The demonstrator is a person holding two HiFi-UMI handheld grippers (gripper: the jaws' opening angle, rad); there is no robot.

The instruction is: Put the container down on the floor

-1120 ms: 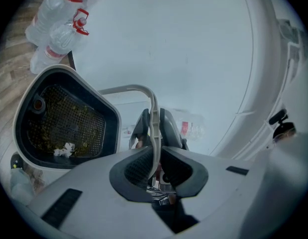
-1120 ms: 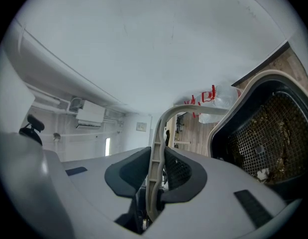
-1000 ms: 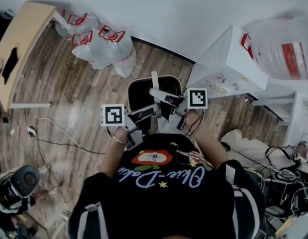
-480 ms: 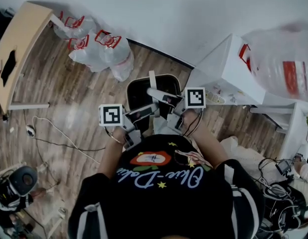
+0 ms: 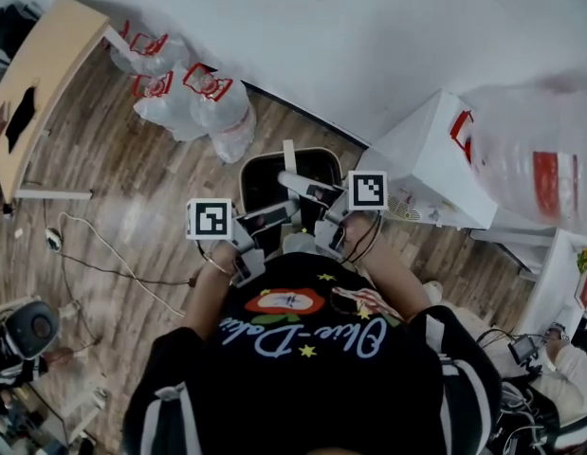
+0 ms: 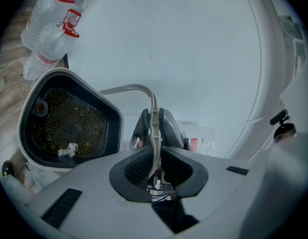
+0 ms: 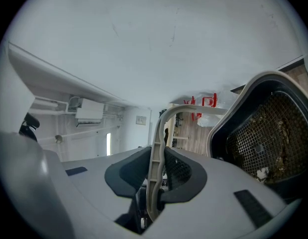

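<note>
Left gripper [image 6: 154, 151] and right gripper [image 7: 156, 171] have drifted slightly sideways, each clamped shut on the thin handle [image 6: 129, 88] of the container [image 5: 265, 173], which hangs above the floor [image 5: 132, 178]. Uneven lowering could tip it and spill scraps [image 6: 69, 148], or the handle could slip.

Wooden floor [image 5: 141, 183] is lying open left of the container [image 5: 263, 176]. Bottles [image 5: 193, 102] are crowding beyond-left of it, a white cabinet [image 5: 431, 159] is standing just right, and the wall [image 5: 321, 36] is closing off behind.
</note>
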